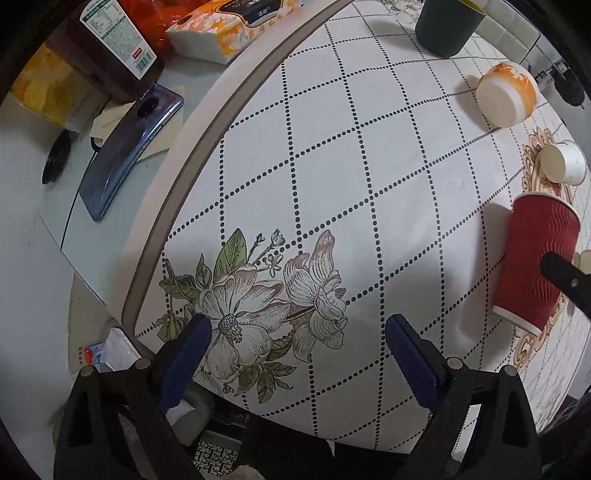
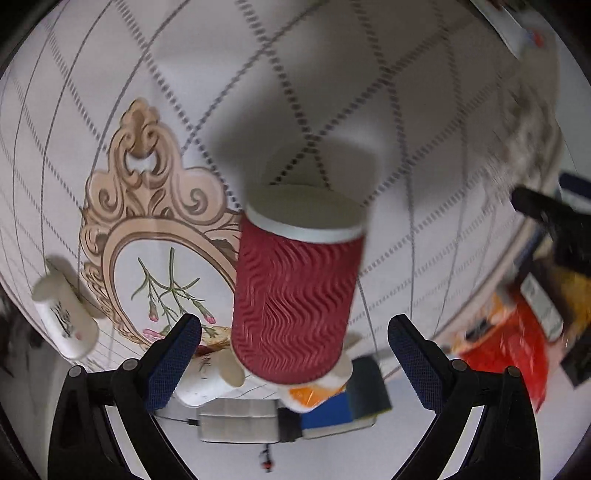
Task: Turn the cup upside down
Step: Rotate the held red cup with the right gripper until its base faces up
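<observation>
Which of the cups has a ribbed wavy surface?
The tall red paper cup between the right tool's fingers; the other cups look smooth.

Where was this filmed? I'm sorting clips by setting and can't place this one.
Probably a home, at a dining or side table. The round table wears a floral printed tablecloth, and beside it lie a pack of tissues, a phone and a labelled bottle. Paper cups, among them a red ripple cup, are scattered on the cloth.
</observation>
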